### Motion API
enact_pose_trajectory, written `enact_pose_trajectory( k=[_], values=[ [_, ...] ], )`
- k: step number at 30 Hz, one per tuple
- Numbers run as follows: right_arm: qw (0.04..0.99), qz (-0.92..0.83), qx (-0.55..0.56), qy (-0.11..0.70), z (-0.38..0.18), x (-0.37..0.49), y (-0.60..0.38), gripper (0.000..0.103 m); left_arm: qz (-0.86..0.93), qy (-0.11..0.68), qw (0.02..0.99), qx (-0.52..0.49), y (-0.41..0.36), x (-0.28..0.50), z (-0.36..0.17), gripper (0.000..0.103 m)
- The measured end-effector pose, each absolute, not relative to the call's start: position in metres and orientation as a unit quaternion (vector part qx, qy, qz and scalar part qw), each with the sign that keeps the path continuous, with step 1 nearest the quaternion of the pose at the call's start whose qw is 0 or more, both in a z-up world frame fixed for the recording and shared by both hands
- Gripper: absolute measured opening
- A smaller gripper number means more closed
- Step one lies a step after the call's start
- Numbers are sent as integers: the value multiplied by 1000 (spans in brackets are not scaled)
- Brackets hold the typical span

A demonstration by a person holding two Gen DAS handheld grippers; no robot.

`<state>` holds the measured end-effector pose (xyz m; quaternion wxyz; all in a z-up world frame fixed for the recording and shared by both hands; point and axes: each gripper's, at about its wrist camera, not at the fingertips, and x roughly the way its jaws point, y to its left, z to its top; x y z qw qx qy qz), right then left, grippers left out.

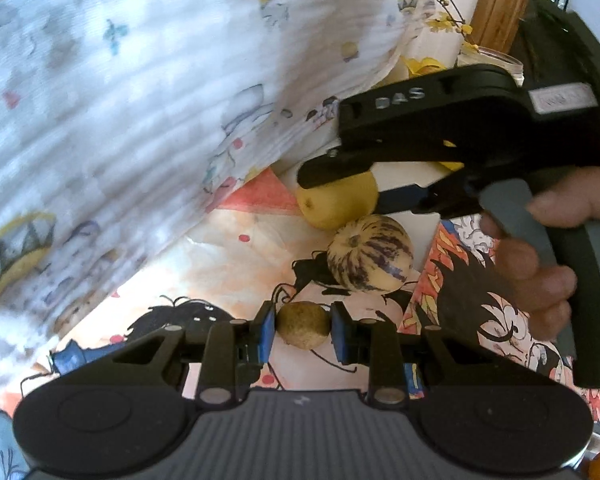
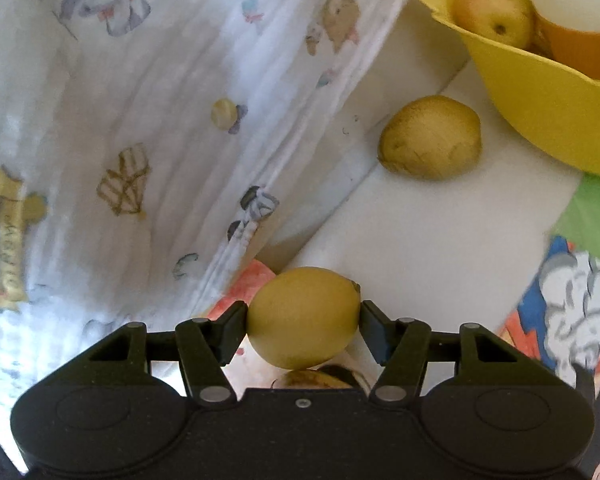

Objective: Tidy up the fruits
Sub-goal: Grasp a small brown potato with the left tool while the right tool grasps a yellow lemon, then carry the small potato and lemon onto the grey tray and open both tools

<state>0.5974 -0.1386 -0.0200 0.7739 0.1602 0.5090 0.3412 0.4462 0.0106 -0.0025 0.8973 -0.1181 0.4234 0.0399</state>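
Observation:
My left gripper (image 1: pixel 304 326) is shut on a small round brown fruit (image 1: pixel 303 322), its blue pads pressing both sides just above the cartoon-print table cover. Just beyond it lies a cream fruit with purple stripes (image 1: pixel 370 258). Further on is a yellow lemon-like fruit (image 1: pixel 340 204), with my right gripper (image 1: pixel 340 194) shut on it from the right. In the right wrist view that yellow fruit (image 2: pixel 303 316) sits squeezed between the black fingers of my right gripper (image 2: pixel 303 322). Below it, the striped fruit (image 2: pixel 316 379) peeks out.
A yellow bowl (image 2: pixel 540 120) at the top right holds a yellowish apple (image 2: pixel 494 8) and an orange cup (image 2: pixel 580 52). A brownish-yellow fruit (image 2: pixel 430 138) lies on the white board (image 2: pixel 440 240). A printed white cloth (image 2: pixel 140 120) hangs along the left. A person's hand (image 1: pixel 540 264) grips the right handle.

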Motion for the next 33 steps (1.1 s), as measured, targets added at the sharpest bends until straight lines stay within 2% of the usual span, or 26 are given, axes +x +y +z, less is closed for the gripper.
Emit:
enact_pose_trajectory(
  k=[12, 20, 33],
  values=[
    [784, 325, 144, 509, -27, 570, -156, 62, 43, 439, 890, -118, 10, 435, 3, 32],
    [776, 324, 179, 511, -26, 555, -163, 62, 53, 441, 887, -127, 11, 422, 1, 31],
    [791, 292, 252, 474, 26, 488, -231, 62, 29, 443, 889, -112, 6, 403, 17, 31]
  ],
)
